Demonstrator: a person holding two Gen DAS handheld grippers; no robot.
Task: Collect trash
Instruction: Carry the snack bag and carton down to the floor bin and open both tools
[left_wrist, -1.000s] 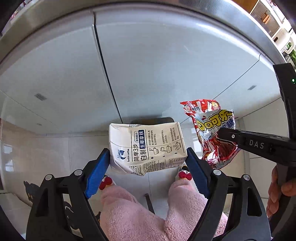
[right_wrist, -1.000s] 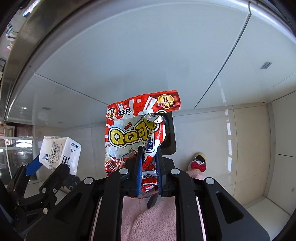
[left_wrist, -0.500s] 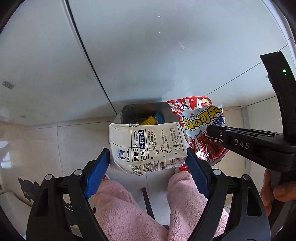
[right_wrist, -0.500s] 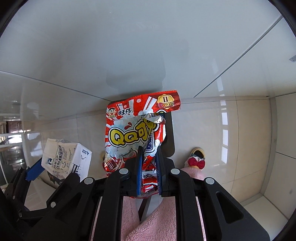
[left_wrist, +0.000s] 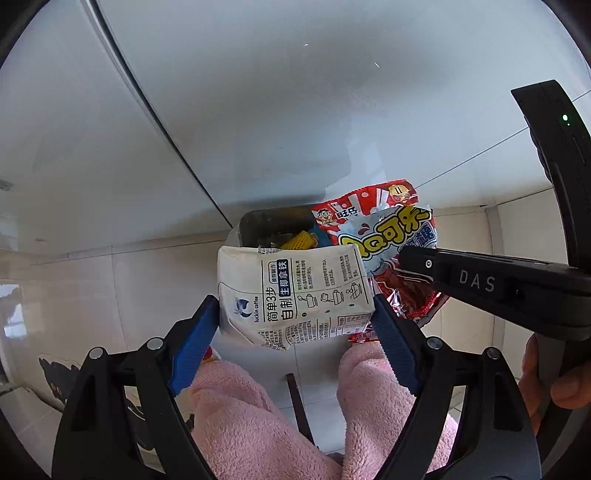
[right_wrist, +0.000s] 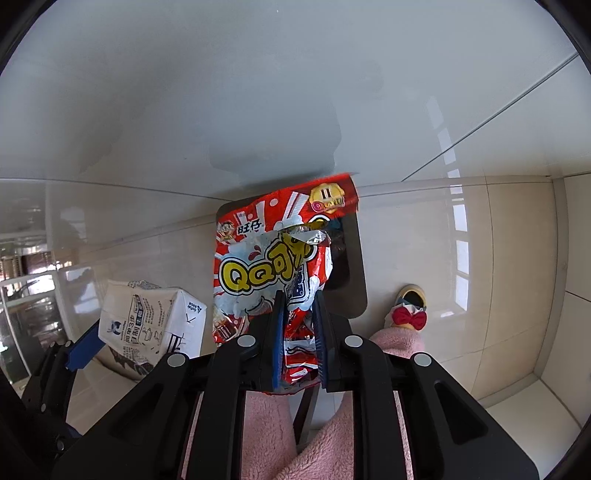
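My left gripper (left_wrist: 295, 314) is shut on a white coffee carton (left_wrist: 291, 291) and holds it just in front of an open grey trash bin (left_wrist: 258, 221) that has trash inside. My right gripper (right_wrist: 299, 306) is shut on a red QQ candy wrapper (right_wrist: 269, 258) and holds it above the same bin (right_wrist: 351, 258). The wrapper (left_wrist: 388, 236) and the right gripper's body also show in the left wrist view, just right of the carton. The carton (right_wrist: 151, 317) shows at the left of the right wrist view.
The bin stands on a beige tiled floor (right_wrist: 498, 277) against a pale grey cabinet front (left_wrist: 295, 110). Pink fleece trouser legs (left_wrist: 240, 417) and a slipper with a red bow (right_wrist: 408, 317) are below the grippers. A dark pedal bar (left_wrist: 299, 402) lies between the legs.
Both grippers have moved down and forward towards the bin with their loads. The bin's opening has come into view and grown larger.
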